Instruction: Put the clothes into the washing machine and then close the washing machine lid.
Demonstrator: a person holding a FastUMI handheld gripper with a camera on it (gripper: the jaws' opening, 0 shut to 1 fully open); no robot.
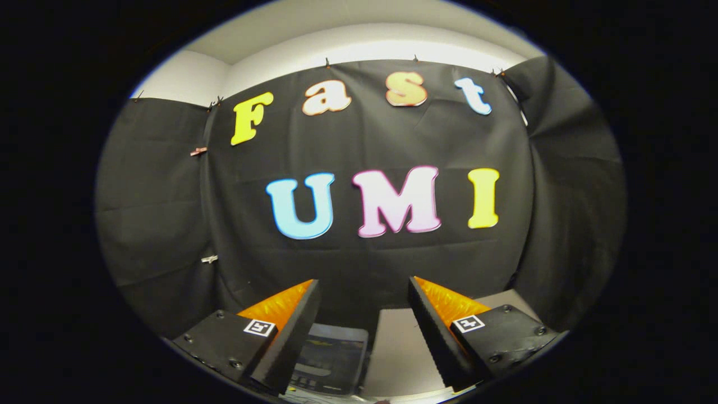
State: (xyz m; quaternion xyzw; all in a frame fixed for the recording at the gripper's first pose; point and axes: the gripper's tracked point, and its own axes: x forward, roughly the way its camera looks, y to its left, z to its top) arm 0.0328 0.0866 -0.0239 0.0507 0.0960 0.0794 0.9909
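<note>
Your hand-held gripper (363, 292) is released, fingers spread on nothing, raised toward the wall. The dark-panelled washing machine (331, 359) sits low between them at 6 o'clock, on the pale desk (398, 348).

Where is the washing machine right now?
In the gripper view, the washing machine sits low down between the open gripper's fingers, on the white table, below the black cloth wall.

No legible text; coded square markers (259, 327) on the spread-apart tongs (363, 279).
</note>
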